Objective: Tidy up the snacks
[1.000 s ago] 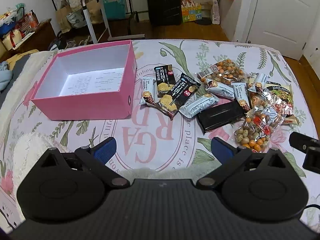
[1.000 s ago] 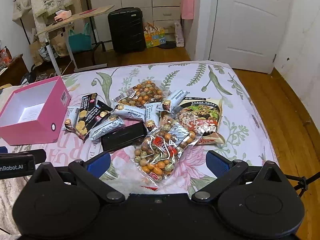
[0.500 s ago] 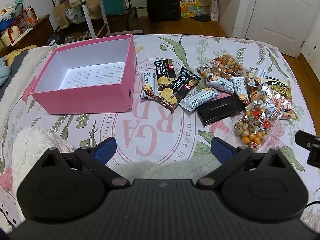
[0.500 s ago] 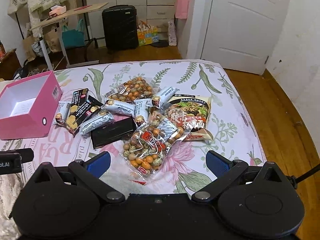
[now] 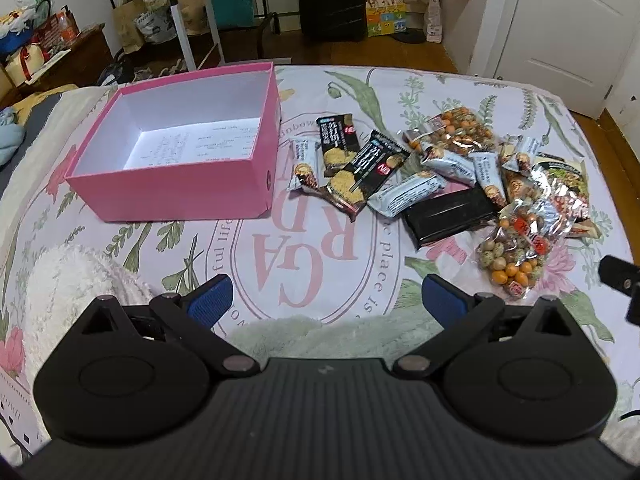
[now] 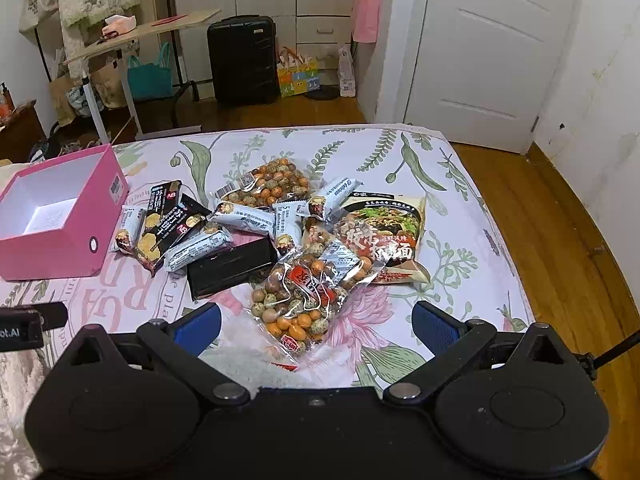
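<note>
Left wrist view: left gripper (image 5: 326, 294) hangs above the bedspread (image 5: 312, 248), jaws spread wide, holding nothing. The pink cardboard box (image 5: 180, 188) sits open and bare inside, likely the place for the snacks. Crinkly snack packets (image 5: 362, 168) lie just right of it.

Right wrist view: right gripper (image 6: 314, 322) is also spread and unloaded, just short of a clear, lumpy bag of coated nuts (image 6: 308, 298). A flat glossy noodle pouch (image 6: 382, 236) and a black rectangular pack (image 6: 232, 266) lie in the same heap.

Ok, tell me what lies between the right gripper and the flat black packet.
In the right wrist view, only bare bedspread lies between the open right gripper and the black packet.
</note>
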Demonstrator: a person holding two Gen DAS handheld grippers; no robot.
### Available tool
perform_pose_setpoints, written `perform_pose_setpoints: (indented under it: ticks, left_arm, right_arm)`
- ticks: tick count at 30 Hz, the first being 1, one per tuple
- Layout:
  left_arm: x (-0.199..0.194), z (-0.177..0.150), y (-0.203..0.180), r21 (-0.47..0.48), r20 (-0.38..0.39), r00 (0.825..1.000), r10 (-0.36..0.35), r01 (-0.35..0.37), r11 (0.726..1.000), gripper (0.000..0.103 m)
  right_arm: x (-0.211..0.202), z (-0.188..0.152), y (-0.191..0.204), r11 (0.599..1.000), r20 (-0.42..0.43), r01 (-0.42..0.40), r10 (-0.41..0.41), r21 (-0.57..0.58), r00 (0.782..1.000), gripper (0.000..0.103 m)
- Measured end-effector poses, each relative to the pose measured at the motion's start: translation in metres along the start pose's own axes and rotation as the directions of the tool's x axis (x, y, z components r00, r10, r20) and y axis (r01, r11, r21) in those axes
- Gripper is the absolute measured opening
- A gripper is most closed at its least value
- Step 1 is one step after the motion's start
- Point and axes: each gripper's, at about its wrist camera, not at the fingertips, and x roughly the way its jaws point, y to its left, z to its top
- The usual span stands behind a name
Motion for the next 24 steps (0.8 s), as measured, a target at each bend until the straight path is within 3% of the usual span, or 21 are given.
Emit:
perform_pose_setpoints:
  ticks: [5, 16, 24]
  left_arm:
    - [0.007, -0.003, -0.001, 0.006, -0.012, 1.0, 0.0, 0.0, 1.0, 0.102]
    - [0.002, -0.002, 0.0, 0.019, 0.042, 0.999, -0.026, 0.026, 0.999, 0.101]
    - [0.012, 0.0, -0.004, 0.027, 0.034, 0.996, -0.082, 0.081, 0.996, 0.1]
  right_arm:
    - [0.0, -0.001, 0.002, 1.0, 0.015, -0.016, 0.016, -0.008, 1.0, 0.103]
    - [-0.002, -0.004, 0.004, 0.998, 0.064, -0.045, 0.047, -0.034, 0.997, 0.103]
    - [0.004, -0.009, -0.005, 0.995, 0.08, -0.094, 0.096, -0.026, 0.992, 0.103]
